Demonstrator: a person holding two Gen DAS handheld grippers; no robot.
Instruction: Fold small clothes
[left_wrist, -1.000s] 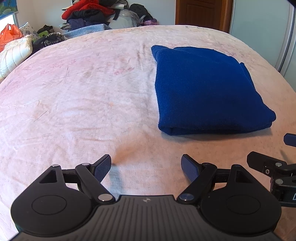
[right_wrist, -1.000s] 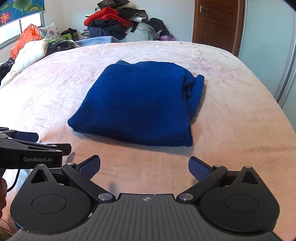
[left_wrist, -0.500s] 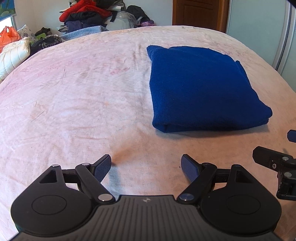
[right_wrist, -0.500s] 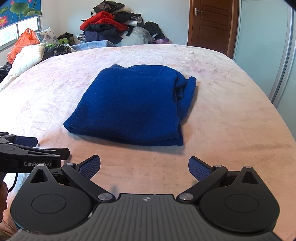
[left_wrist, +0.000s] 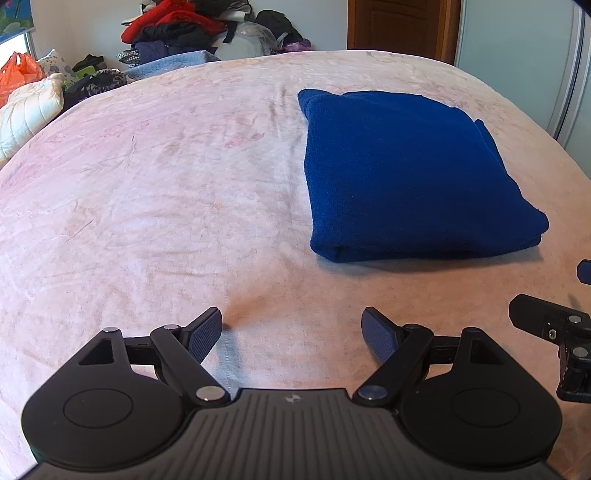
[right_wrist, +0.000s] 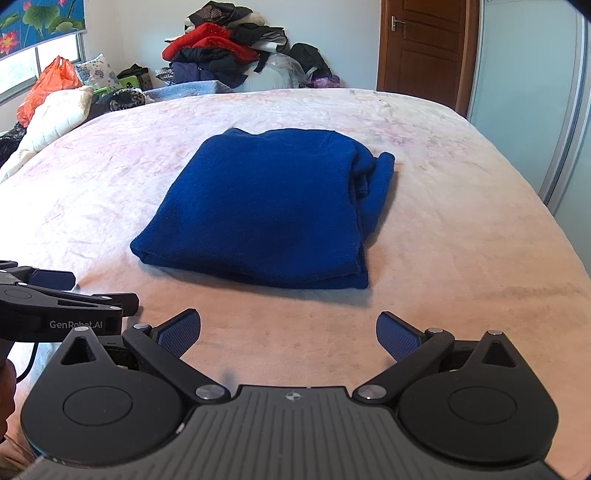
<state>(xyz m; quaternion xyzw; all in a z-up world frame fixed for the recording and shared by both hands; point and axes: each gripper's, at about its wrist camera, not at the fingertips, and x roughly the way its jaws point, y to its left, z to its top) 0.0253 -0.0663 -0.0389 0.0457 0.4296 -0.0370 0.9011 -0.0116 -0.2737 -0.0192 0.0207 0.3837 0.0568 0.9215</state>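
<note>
Left wrist view: left gripper (left_wrist: 291, 332) jaws spread wide, nothing between; ribbed blue pads. Folded blue garment (left_wrist: 413, 177), soft fleecy knit, squarish stack, lies ahead to right on bed (left_wrist: 147, 184). Bed cover pale pink, wrinkled, faintly patterned.

Right wrist view: right gripper (right_wrist: 288, 336) jaws spread, empty. Garment straight ahead, mid-bed, bunched layers along right edge. Clothes heap (right_wrist: 236, 51) behind bed, orange bag (right_wrist: 48, 85) at left, brown wooden door (right_wrist: 424, 48) far right.
</note>
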